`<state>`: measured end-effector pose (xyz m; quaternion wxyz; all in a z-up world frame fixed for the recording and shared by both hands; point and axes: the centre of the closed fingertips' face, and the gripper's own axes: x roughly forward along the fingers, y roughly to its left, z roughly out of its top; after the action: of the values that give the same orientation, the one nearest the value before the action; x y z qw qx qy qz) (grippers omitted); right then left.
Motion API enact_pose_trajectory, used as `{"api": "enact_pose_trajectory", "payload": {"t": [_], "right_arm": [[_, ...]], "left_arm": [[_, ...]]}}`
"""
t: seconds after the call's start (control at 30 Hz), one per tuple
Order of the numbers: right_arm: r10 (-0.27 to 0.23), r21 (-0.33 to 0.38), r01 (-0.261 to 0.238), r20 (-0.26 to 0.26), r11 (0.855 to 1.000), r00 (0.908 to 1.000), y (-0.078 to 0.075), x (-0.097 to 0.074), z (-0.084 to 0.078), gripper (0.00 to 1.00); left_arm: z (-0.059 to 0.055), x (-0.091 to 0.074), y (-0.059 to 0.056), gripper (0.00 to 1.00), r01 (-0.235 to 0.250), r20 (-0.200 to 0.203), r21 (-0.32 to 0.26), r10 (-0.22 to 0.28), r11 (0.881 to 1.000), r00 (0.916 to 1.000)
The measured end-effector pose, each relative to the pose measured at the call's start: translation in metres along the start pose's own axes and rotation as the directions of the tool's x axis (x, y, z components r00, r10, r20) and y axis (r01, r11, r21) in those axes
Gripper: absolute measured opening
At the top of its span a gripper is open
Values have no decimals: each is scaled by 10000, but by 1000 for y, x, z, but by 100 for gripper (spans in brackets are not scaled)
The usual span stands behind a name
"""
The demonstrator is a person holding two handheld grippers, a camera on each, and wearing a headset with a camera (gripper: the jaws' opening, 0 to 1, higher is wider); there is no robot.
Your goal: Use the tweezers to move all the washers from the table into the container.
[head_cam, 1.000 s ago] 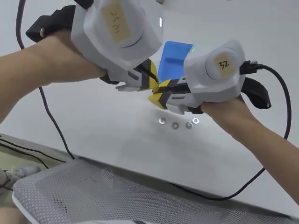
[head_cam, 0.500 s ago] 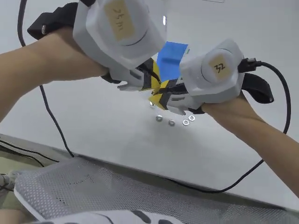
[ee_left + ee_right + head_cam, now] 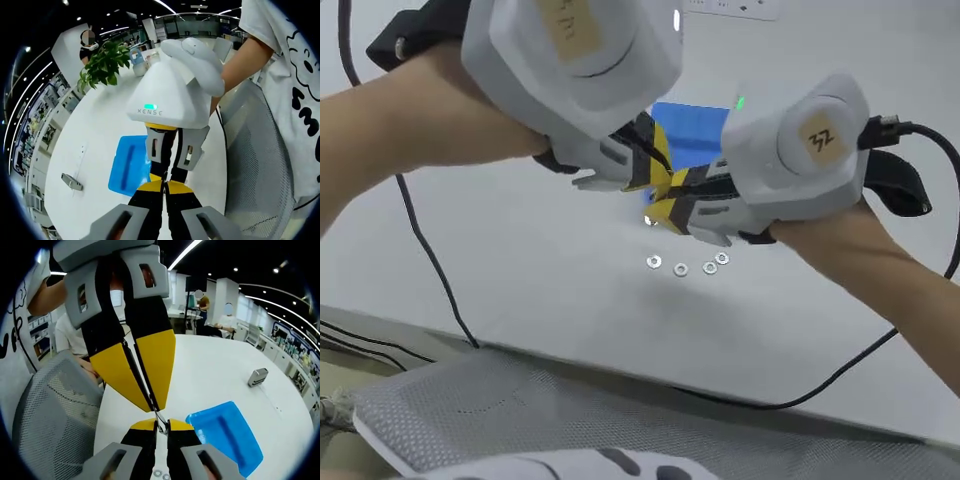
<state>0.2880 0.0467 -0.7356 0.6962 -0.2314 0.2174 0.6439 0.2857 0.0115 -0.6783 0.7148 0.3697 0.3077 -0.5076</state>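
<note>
My two grippers meet tip to tip above the white table (image 3: 550,270). In the right gripper view, thin metal tweezers (image 3: 141,374) run down between the left gripper's yellow jaws into my right gripper (image 3: 160,426), which is shut on their lower end. My left gripper (image 3: 164,189) is shut on them too. In the head view the left gripper (image 3: 658,178) comes from the upper left and the right gripper (image 3: 672,207) from the right. Several small washers (image 3: 682,267) lie in a short row on the table just below the jaws. The blue container (image 3: 692,135) sits behind the grippers.
A grey mesh chair back (image 3: 570,420) stands at the table's near edge. Black cables (image 3: 425,250) trail over the table at left and right. A small metal block (image 3: 257,376) lies farther back on the table, past the container. Other people stand in the far background.
The grippers stay joined tip to tip on the tweezers; they sit slightly nearer the camera. The washers have not moved; the picture's shift comes from the head.
</note>
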Motion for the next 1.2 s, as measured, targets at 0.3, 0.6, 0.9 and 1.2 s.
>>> {"api": "enact_pose_trajectory", "payload": {"t": [0.3, 0.6, 0.9, 1.2], "right_arm": [[-351, -339, 355, 113, 9988, 9993, -15, -6, 8, 3], [-586, -443, 597, 248, 9972, 9980, -36, -3, 12, 3], [-638, -384, 643, 146, 9972, 9979, -54, 6, 4, 3], [-598, -261, 592, -240, 9979, 9979, -69, 24, -15, 3]], "left_arm": [[9, -4, 12, 0, -296, 132, 399, 291, 9988, 9995], [9, -1, 29, 0, -603, 237, 582, 590, 9965, 9980], [2, 11, 44, 0, -610, 222, 587, 598, 9964, 9980], [-12, 35, 56, 0, -579, 147, 383, 574, 9976, 9982]]}}
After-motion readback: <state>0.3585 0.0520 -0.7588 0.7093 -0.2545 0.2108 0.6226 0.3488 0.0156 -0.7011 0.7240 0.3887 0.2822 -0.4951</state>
